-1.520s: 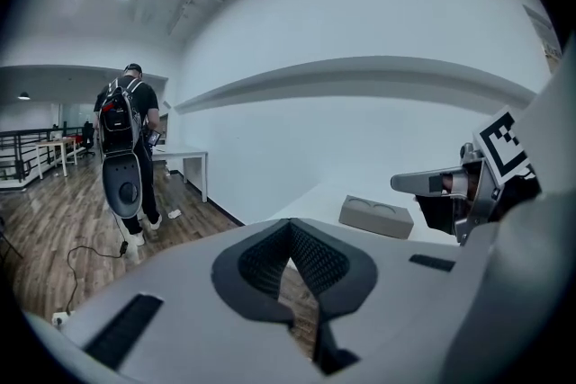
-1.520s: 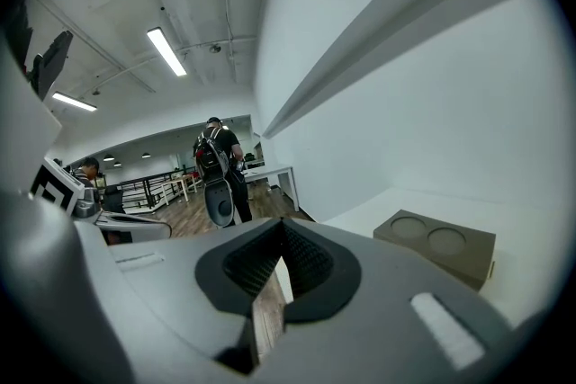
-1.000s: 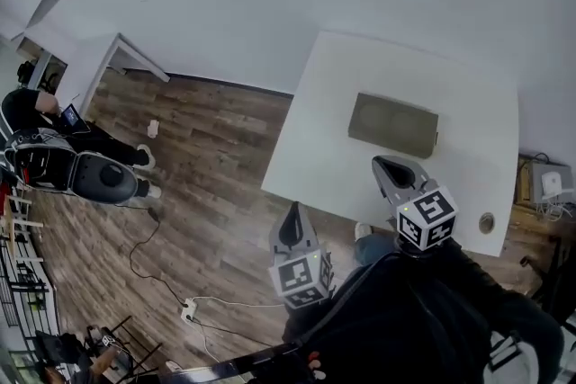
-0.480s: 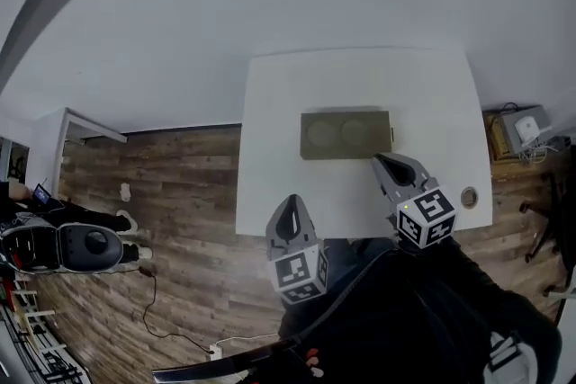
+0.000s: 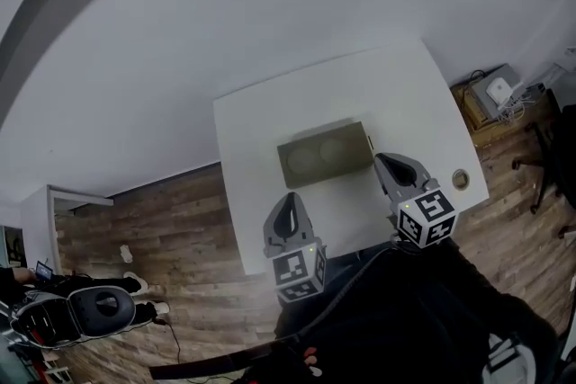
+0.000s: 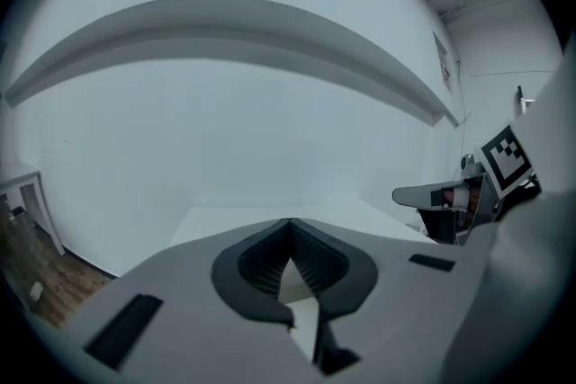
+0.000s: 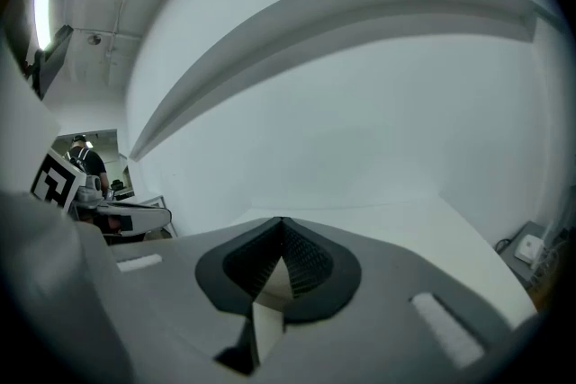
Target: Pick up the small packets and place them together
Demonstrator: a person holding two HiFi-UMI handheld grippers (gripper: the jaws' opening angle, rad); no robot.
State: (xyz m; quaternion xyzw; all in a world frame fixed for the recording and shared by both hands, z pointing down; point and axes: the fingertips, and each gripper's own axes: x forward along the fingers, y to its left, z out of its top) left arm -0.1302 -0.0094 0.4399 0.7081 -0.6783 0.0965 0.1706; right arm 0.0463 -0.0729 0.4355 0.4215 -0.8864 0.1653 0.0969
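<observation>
The left gripper holds its 2 jaws closed tip to tip, with nothing between the ribbed pads. Just past the tips lies a white table, and beyond it a plain white wall. To the right of these tongs the right gripper shows side-on, its marker cube further back. Low to the left is wooden floor.

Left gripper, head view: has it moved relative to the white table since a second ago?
Yes. The grey left gripper, earlier over wooden floor beside the white rectangular table, now reaches over the table's near edge.
</observation>
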